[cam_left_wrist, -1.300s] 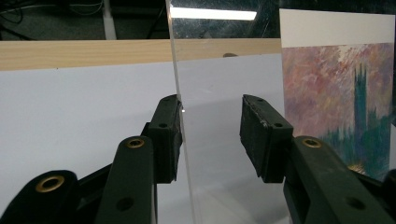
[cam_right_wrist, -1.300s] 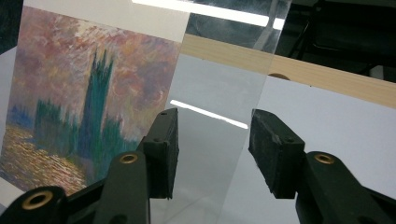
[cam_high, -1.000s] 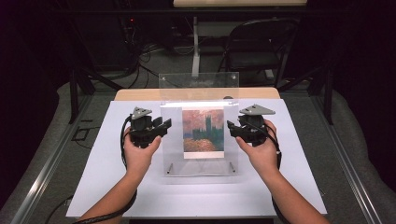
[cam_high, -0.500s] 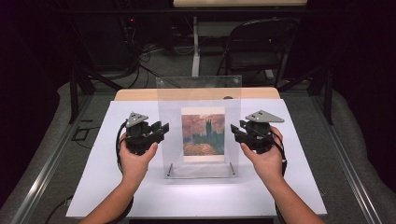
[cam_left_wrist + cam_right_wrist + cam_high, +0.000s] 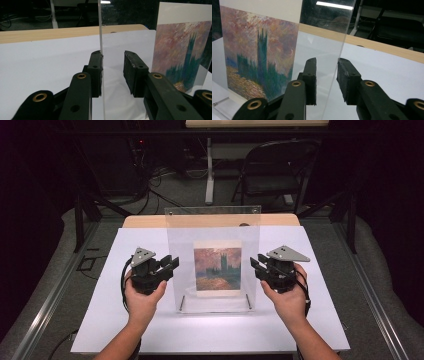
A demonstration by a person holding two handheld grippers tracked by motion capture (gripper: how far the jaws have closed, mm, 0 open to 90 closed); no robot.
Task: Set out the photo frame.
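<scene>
A clear acrylic frame [image 5: 212, 225] stands upright on the white table [image 5: 125, 320], with a print [image 5: 217, 268] of towers under a pink sky inside it. My left gripper [image 5: 170, 265] is at the frame's left edge and my right gripper [image 5: 256, 265] at its right edge. In the left gripper view the sheet's edge [image 5: 100, 30] runs between the jaws of the left gripper [image 5: 113, 56]. It lies against one pad, with a gap to the other. In the right gripper view the sheet [image 5: 324, 35] passes between the right gripper's [image 5: 327, 61] jaws, close to one pad. Both pairs of jaws have just been closing.
Two small metal pins [image 5: 182, 302] hold the frame's foot. A wooden tabletop edge [image 5: 150, 221] lies behind the white surface. A folding chair [image 5: 272, 175] and cables stand on the dark floor beyond. White table lies on both sides of the hands.
Both hands have slid outward and slightly nearer, so the jaw tips now sit at the frame's side edges. The frame's top edge appears lower in the high view.
</scene>
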